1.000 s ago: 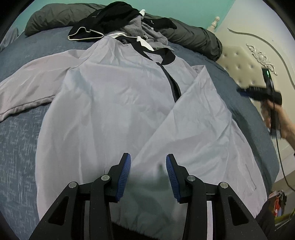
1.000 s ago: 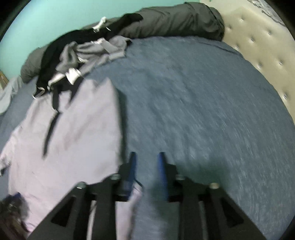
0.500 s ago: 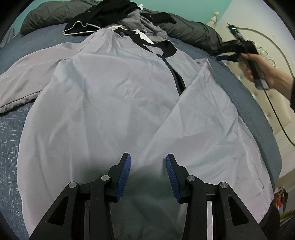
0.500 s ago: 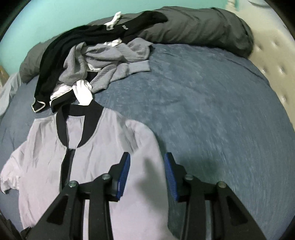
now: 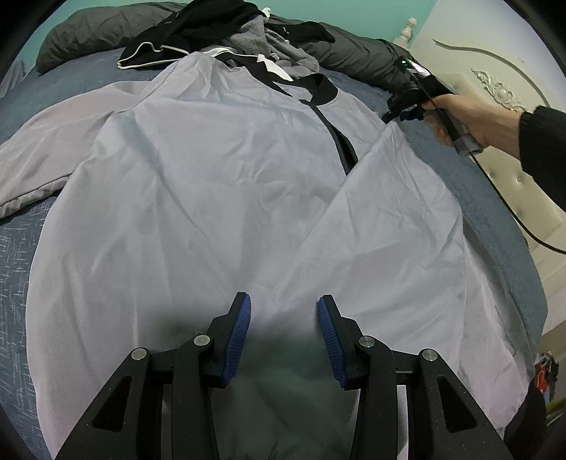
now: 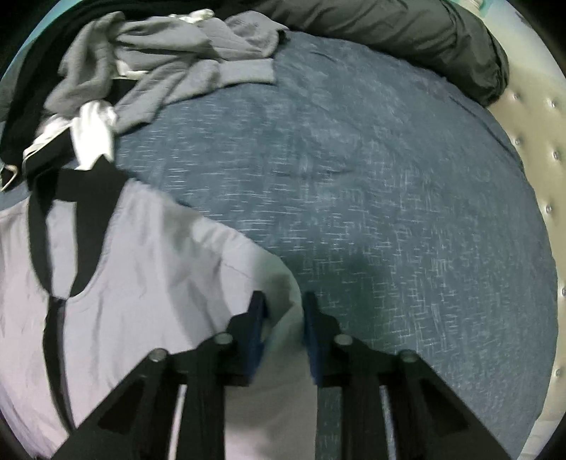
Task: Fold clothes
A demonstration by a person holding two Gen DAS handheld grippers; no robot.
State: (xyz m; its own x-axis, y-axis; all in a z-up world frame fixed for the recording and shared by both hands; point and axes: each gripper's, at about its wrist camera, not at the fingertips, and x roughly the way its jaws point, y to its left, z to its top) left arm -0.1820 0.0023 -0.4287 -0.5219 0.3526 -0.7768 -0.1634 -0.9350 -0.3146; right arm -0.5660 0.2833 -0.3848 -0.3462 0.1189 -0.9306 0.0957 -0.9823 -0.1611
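Pale grey jacket (image 5: 219,198) is spread front-up on the blue bed (image 5: 21,269), hem near, black collar (image 5: 323,90) far. Its left sleeve (image 5: 39,166) is out flat to the far left. The right-hand side already lies folded diagonally over the front.

Left gripper (image 5: 284,334) hovers over the near hem, fingers apart, nothing between them. Only its shadow lies on the cloth. I can't tell if the tips touch fabric.

Far middle: a pile of unfolded clothes (image 5: 247,32), black and grey, sits just beyond the collar, with a dark duvet (image 5: 357,60) behind it.

Right gripper (image 6: 281,329) is down at the jacket's right shoulder edge (image 6: 269,272), where the cloth meets bare bed. Its jaws are closing with the fabric edge between them. The frame is blurred, so I can't confirm the pads are pressing yet. From the left wrist view, the person's hand (image 5: 456,118) holds that gripper (image 5: 399,111) just right of the collar.

Step in hand, my read: grabbing the right shoulder to fold that side in, so early in this garment.

Next move needs:
- a full pinch on the shoulder edge, not the bedsheet under it
- a lift and carry left across the zip line
- the left gripper pinning or gripping the hem so the body doesn't slide

Risk: thin slick cloth may slip out of a shallow pinch.
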